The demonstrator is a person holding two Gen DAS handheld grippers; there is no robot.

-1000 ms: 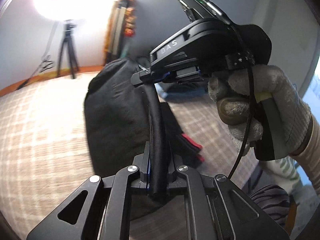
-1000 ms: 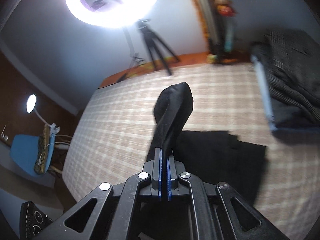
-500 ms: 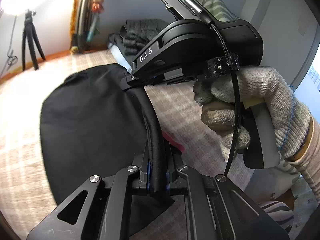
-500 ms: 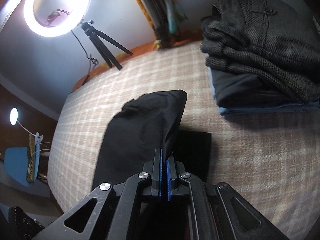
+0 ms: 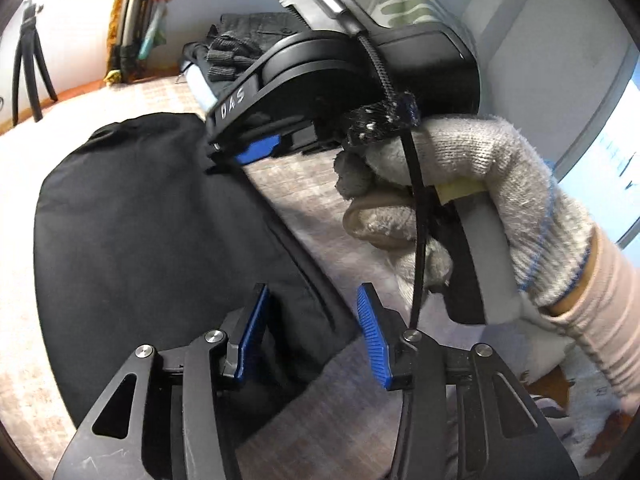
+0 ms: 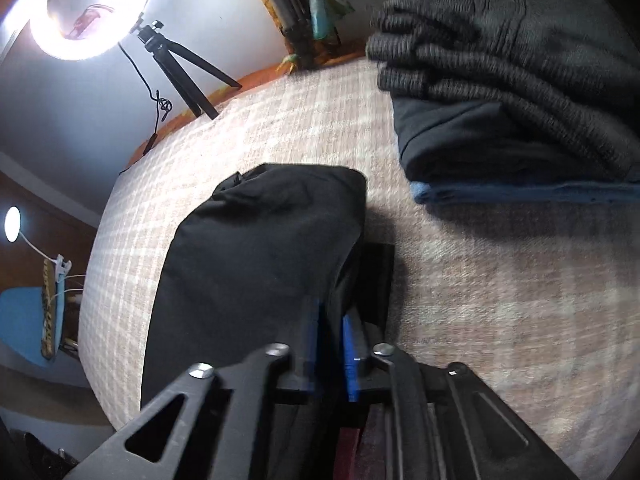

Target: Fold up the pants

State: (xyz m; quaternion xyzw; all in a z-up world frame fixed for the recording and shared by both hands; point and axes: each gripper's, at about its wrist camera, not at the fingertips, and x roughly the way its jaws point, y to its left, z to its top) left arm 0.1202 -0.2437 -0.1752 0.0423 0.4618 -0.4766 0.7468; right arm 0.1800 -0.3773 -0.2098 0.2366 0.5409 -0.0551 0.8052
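Black pants [image 5: 152,240] lie folded on the checked bed cover [image 5: 24,184]. My left gripper [image 5: 312,332] is open just above their near edge and holds nothing. In the left wrist view my right gripper [image 5: 236,152], held by a gloved hand [image 5: 472,208], sits at the pants' far right corner. In the right wrist view the right gripper [image 6: 330,344] has its blue pads slightly apart with a fold of the black pants [image 6: 256,248] still between them.
A stack of folded dark and grey clothes [image 6: 512,92] lies on the bed to the right of the pants. A ring light on a tripod [image 6: 176,64] stands beyond the bed's far edge. A blue chair [image 6: 24,320] is at the left.
Both grippers lowered the folded pants onto the bed. The left gripper opened and let go of the cloth. The right gripper's pads have parted slightly.
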